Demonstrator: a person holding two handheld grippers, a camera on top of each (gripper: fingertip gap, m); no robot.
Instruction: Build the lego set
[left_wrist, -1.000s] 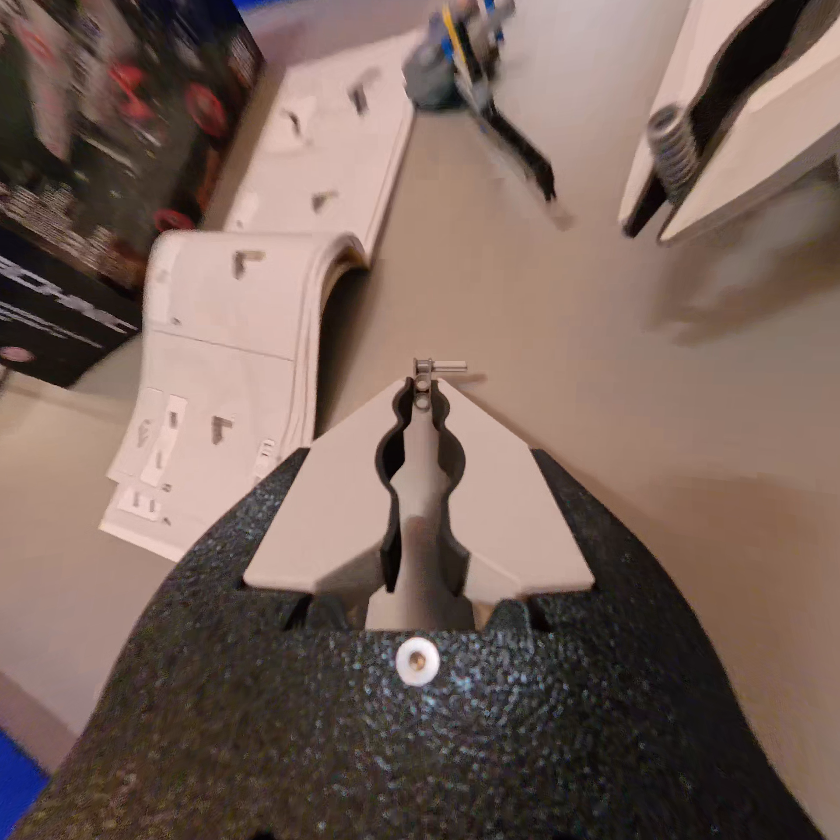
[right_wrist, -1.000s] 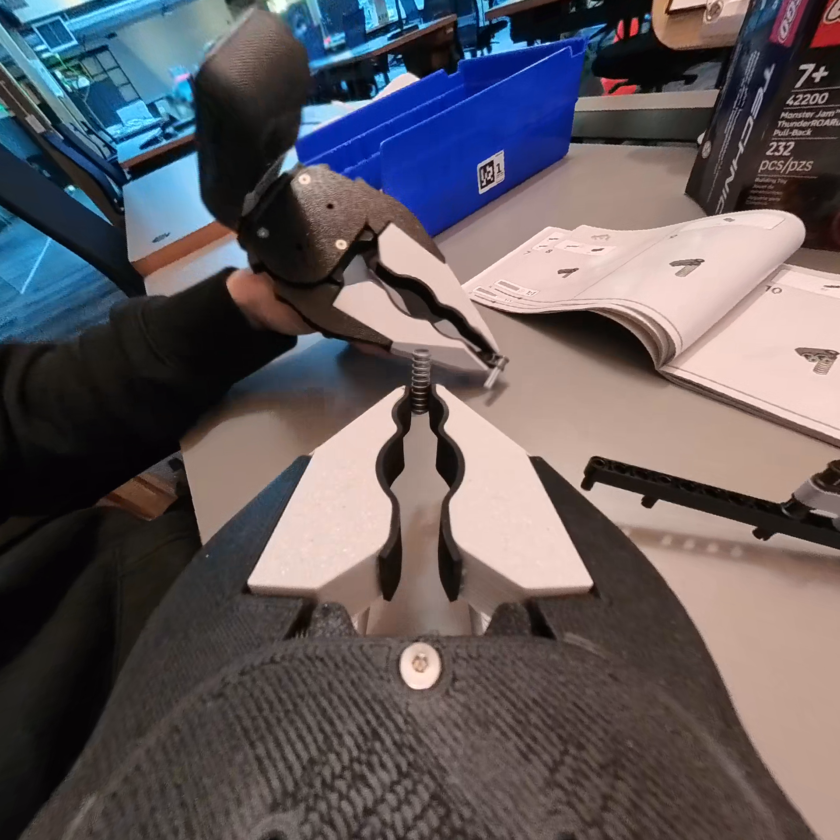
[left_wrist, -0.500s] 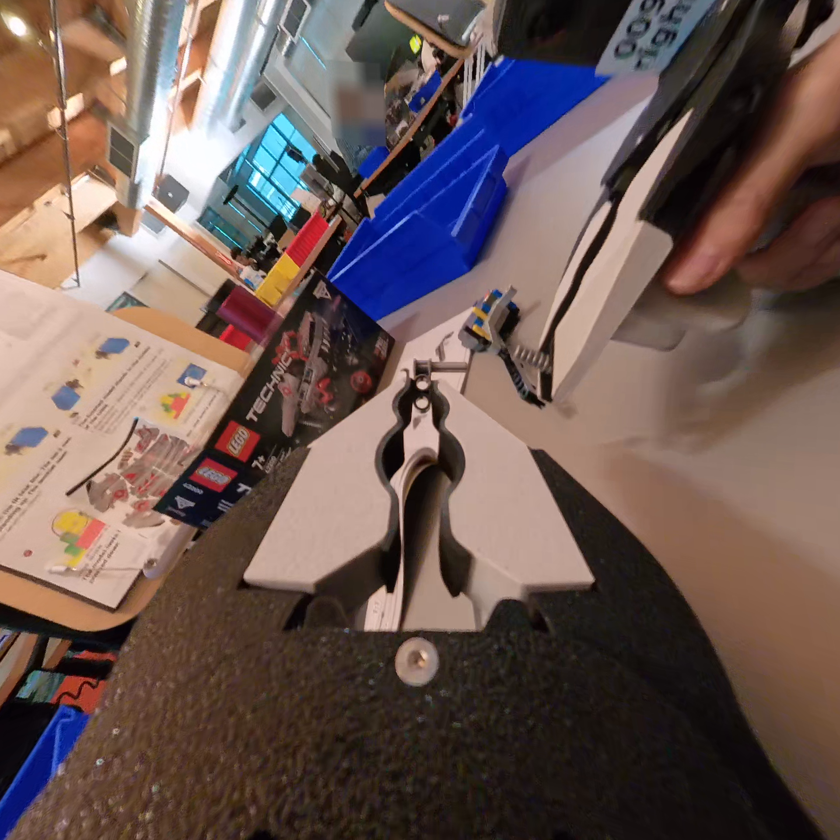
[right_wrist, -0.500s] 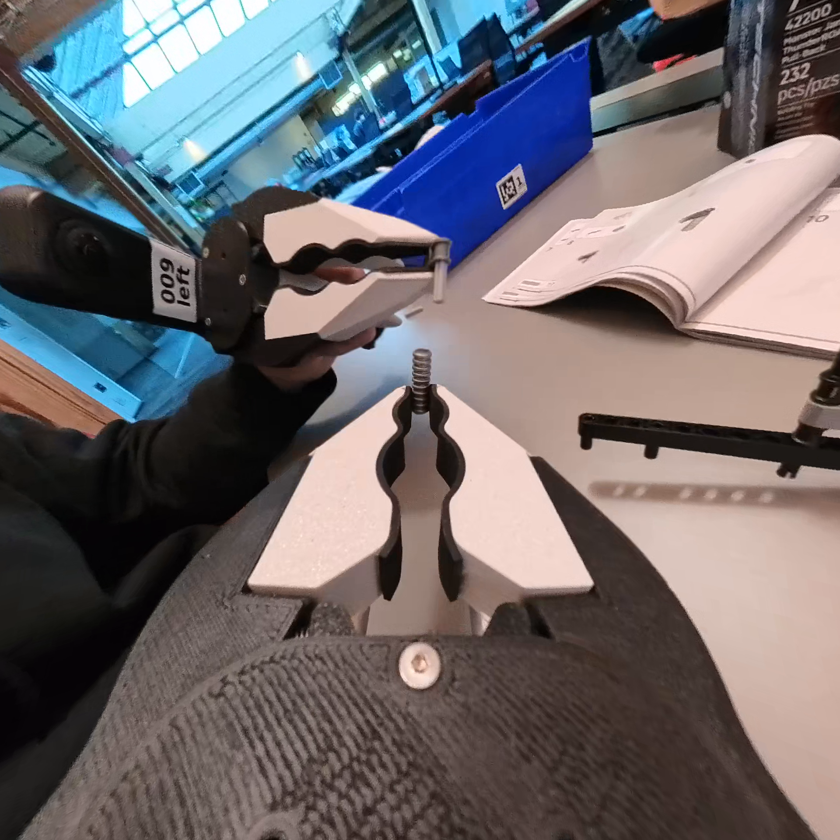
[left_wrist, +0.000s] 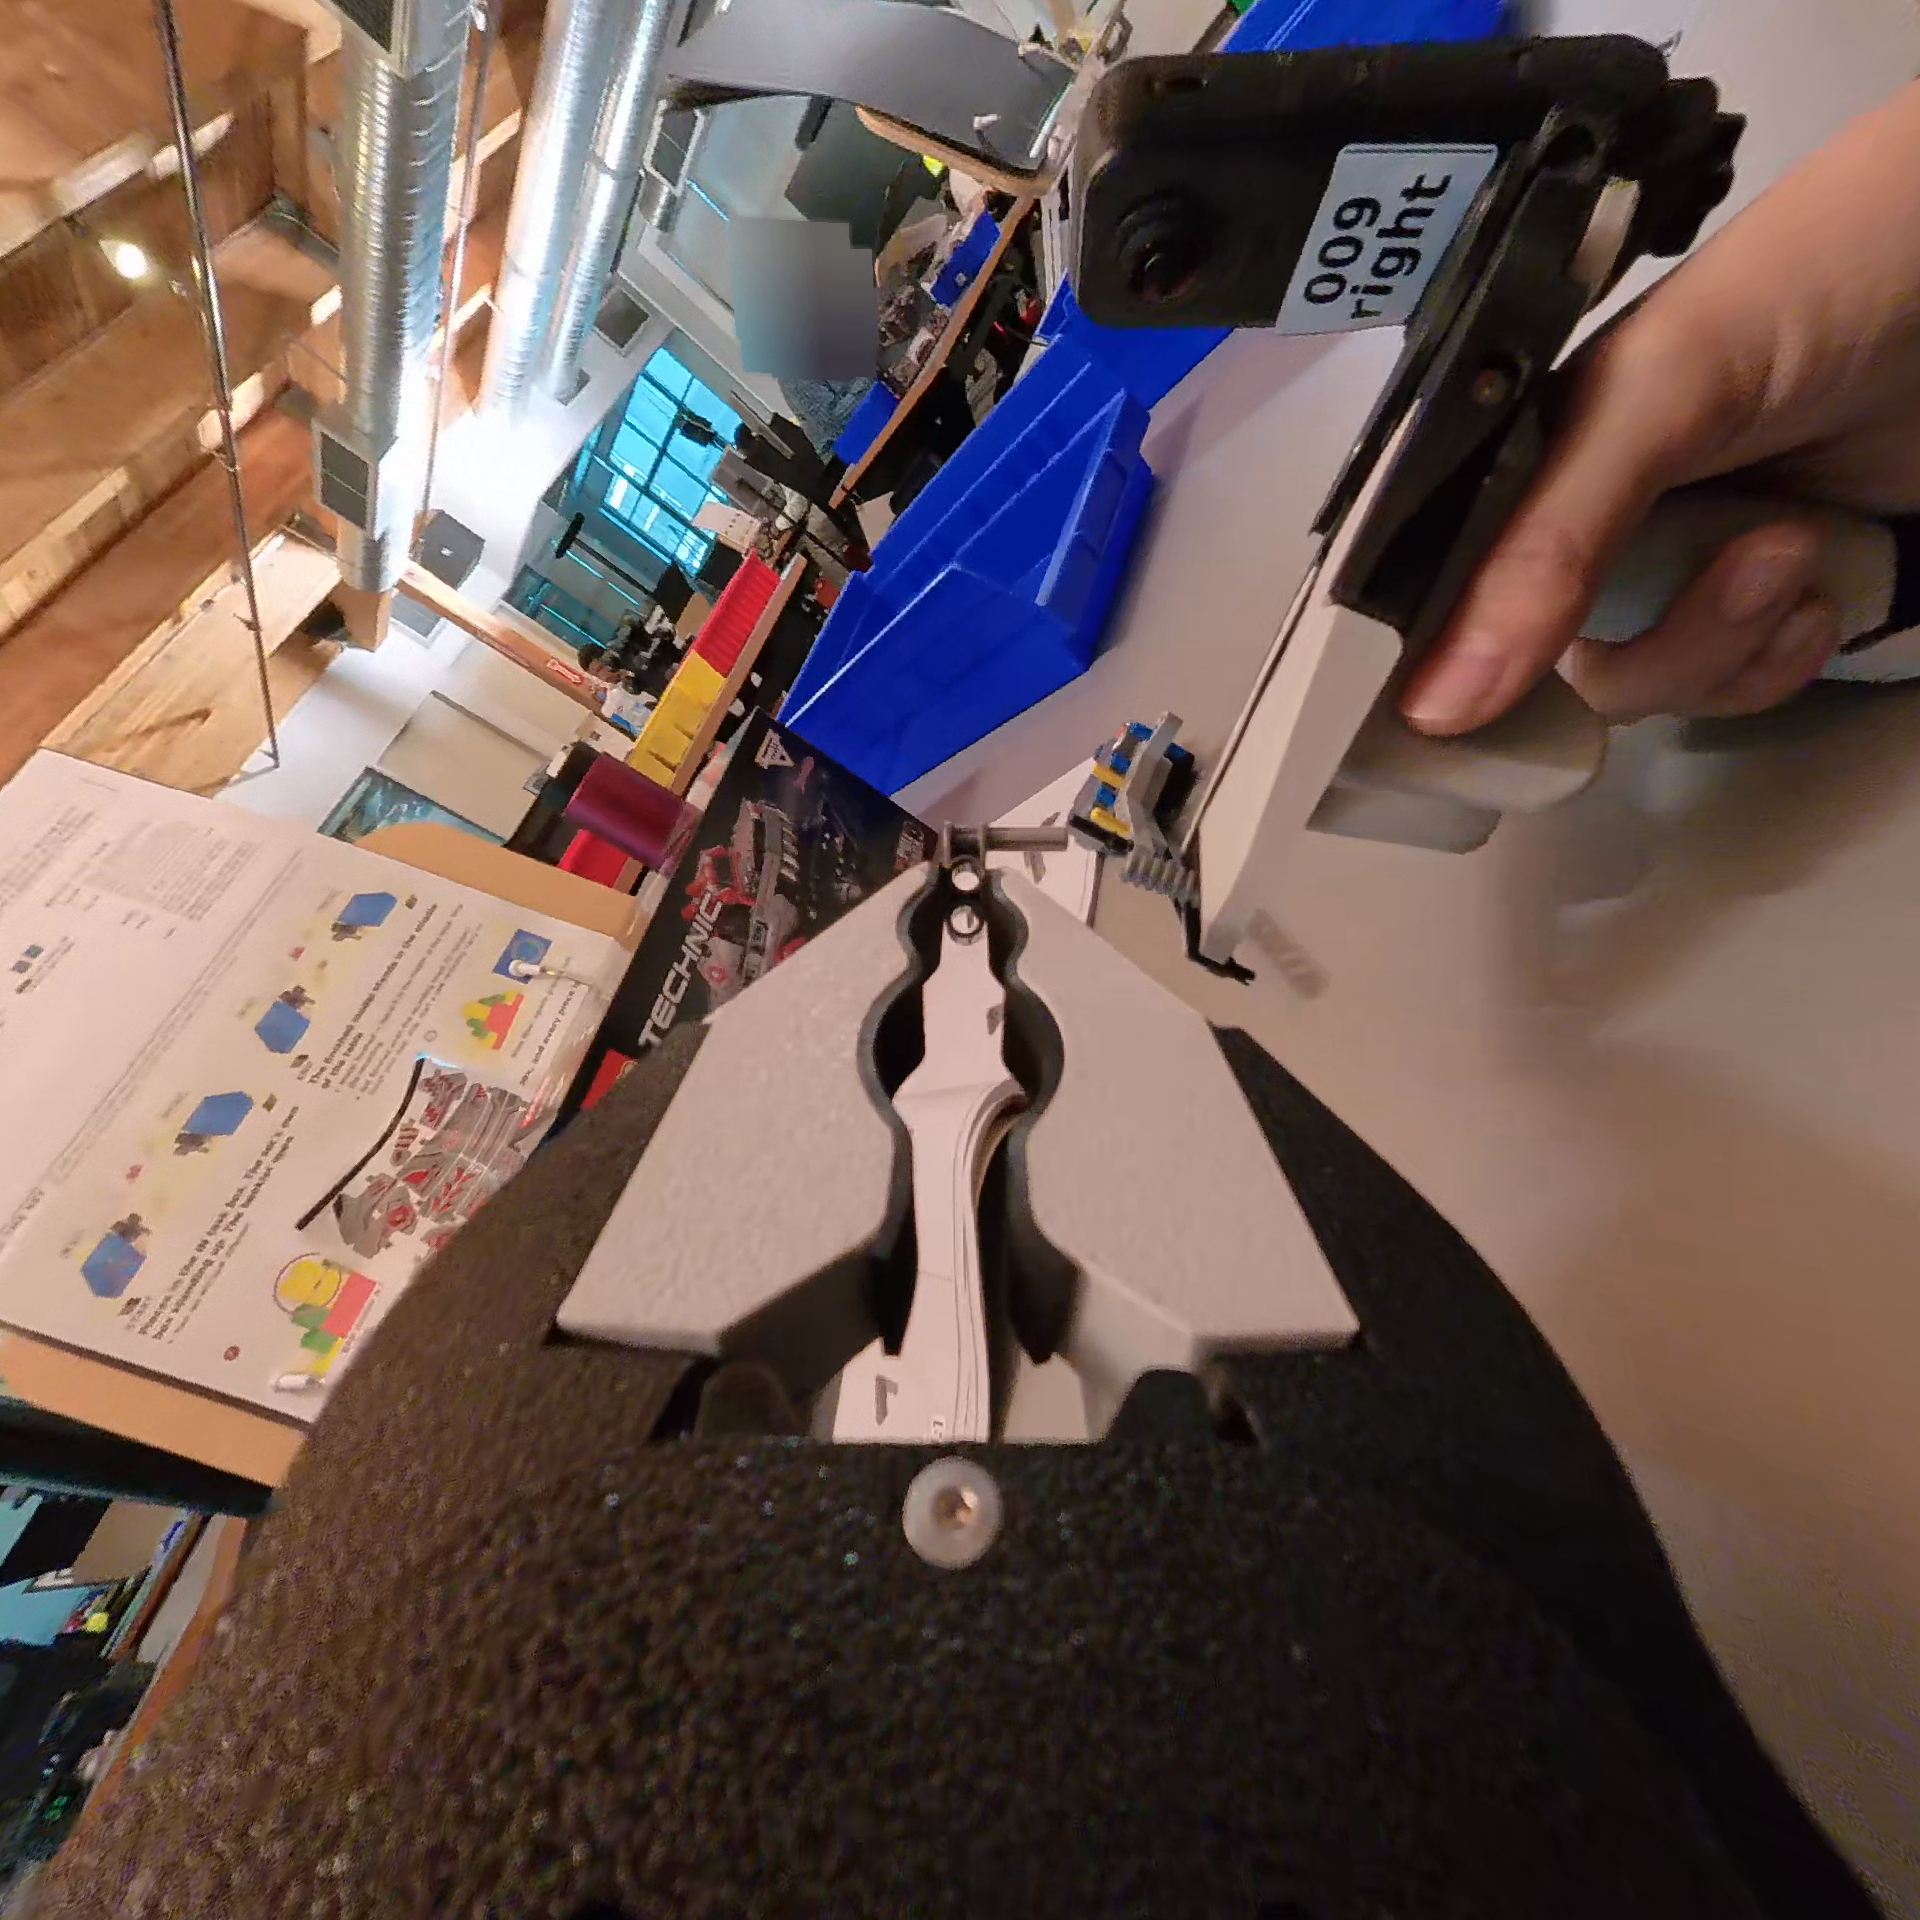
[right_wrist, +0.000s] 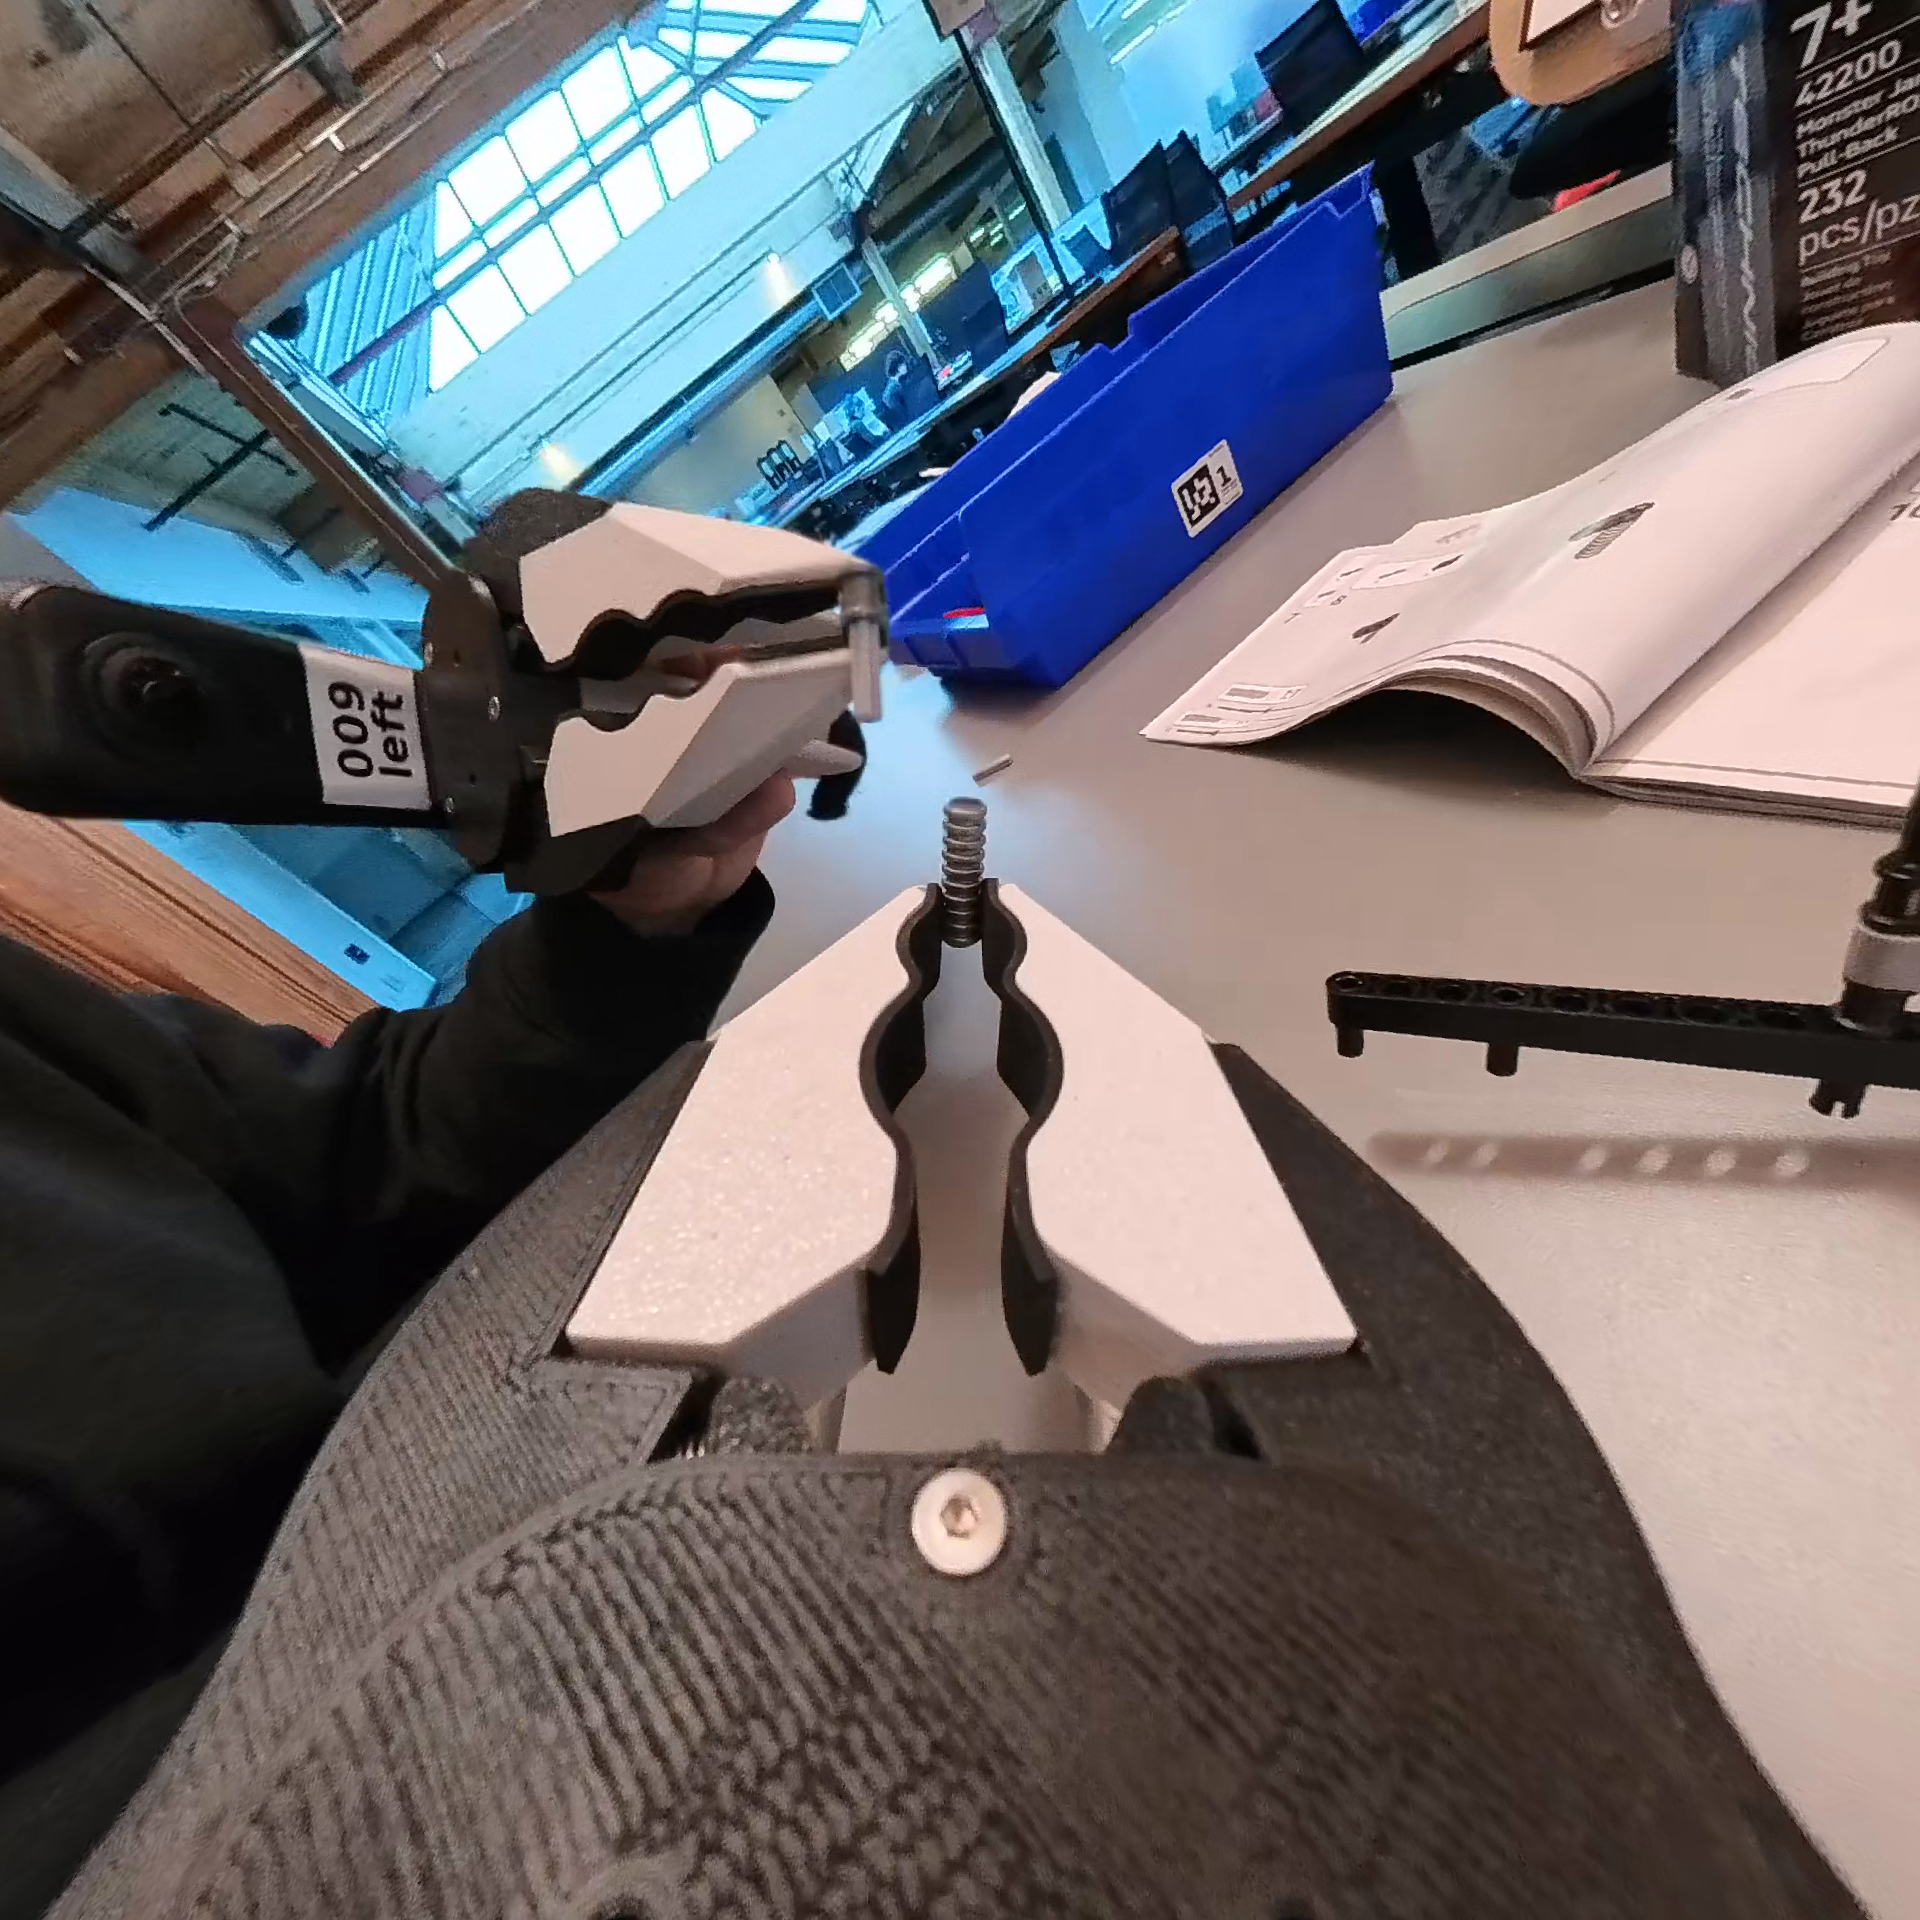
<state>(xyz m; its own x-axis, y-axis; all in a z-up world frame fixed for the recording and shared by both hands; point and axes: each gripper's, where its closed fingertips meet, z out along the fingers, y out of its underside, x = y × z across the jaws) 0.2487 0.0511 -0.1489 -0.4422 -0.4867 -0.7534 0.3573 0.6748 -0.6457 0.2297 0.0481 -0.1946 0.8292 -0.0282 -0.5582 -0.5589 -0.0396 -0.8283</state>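
In the left wrist view, your left gripper pinches a small grey pin piece at its tips, with your right gripper at 1 o'clock and the part-built model behind it. In the right wrist view, your right gripper pinches a grey spring, the left gripper is at 11 o'clock, a black beam at 3 o'clock and the open booklet at 2 o'clock on the table.

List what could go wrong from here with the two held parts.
1. The right gripper pinches only the base of the small grey coiled spring; side pressure could make it pop out.
2. The left gripper holds the thin grey pin piece at its very tips, so it may twist when pushed.
3. Both parts are in mid-air above the grey table; a dropped one could roll away.
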